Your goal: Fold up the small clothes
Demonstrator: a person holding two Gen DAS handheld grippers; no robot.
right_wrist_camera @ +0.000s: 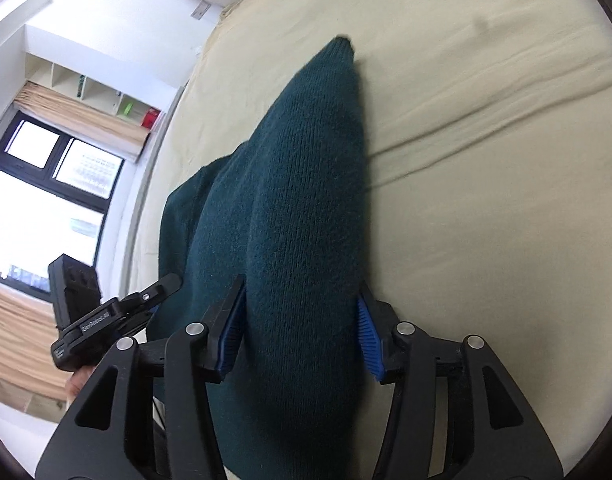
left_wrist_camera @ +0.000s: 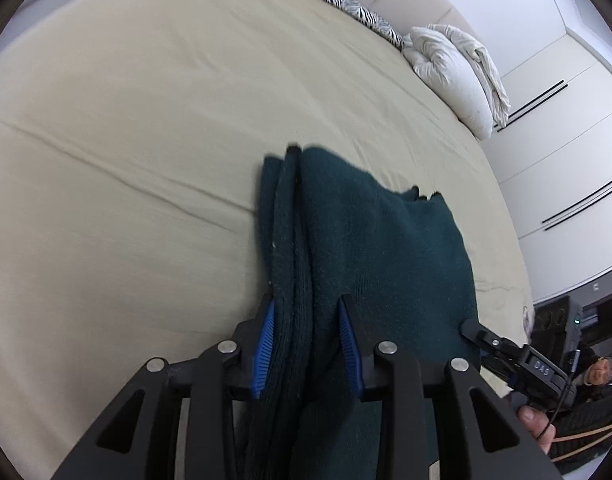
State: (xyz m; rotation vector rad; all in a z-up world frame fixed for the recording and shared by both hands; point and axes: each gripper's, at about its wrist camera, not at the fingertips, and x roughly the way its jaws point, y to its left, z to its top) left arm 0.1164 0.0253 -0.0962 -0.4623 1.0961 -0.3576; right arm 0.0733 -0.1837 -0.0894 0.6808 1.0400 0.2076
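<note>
Clearly, the dark green knitted garment (left_wrist_camera: 378, 248) lay on the beige bed (left_wrist_camera: 146, 120), folded into a long shape whose long axis ran straight away from both tools. In the right wrist view the garment (right_wrist_camera: 302, 200) narrowed to a rounded tip far ahead of the right tool (right_wrist_camera: 302, 320), and its wide end was under the tool and cut off by the lower edge of the picture.

The left tool (left_wrist_camera: 306, 340) stood half open, with a bunched fold of the knit between its blue pads; the left pad touched the cloth, but whether both pressed on it I could not tell. The right tool stood somewhat wider around the thick roll of the garment, both pads close against its sides; a firm grip could not be made out.

Far ahead and to the right of the left tool, a white duvet (left_wrist_camera: 458, 76) and a zebra pillow (left_wrist_camera: 362, 14) lay at the bed's edge.
</note>
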